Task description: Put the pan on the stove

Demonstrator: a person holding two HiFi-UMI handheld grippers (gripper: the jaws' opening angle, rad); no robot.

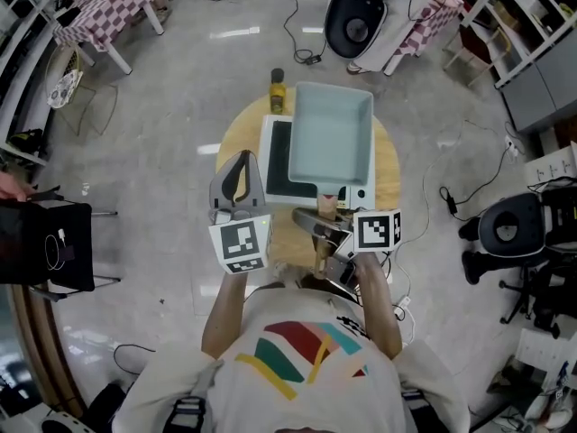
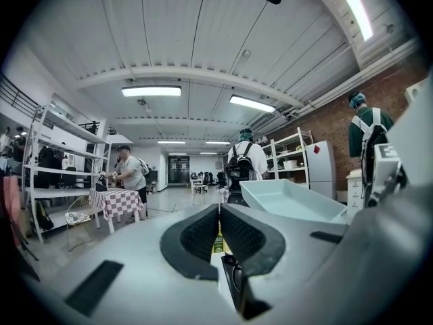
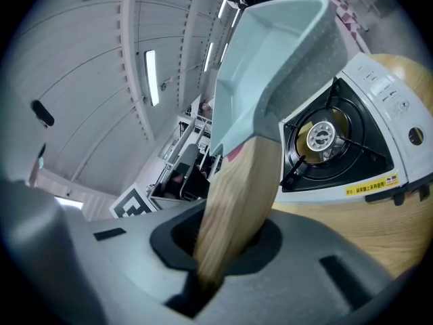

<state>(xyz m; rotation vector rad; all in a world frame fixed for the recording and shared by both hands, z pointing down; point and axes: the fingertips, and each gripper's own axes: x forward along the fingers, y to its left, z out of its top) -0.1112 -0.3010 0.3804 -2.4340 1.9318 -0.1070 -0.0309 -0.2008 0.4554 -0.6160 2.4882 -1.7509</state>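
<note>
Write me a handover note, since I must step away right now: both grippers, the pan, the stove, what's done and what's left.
Right gripper: shut on the pan's wooden handle.
Left gripper: shut, empty, to the left of that handle.
Pan: in the air, tilted, over the stove on the round table; burner bare beneath.
Done: pan gripped and above the stove.
Left: lower it level onto the burner, then release.
</note>
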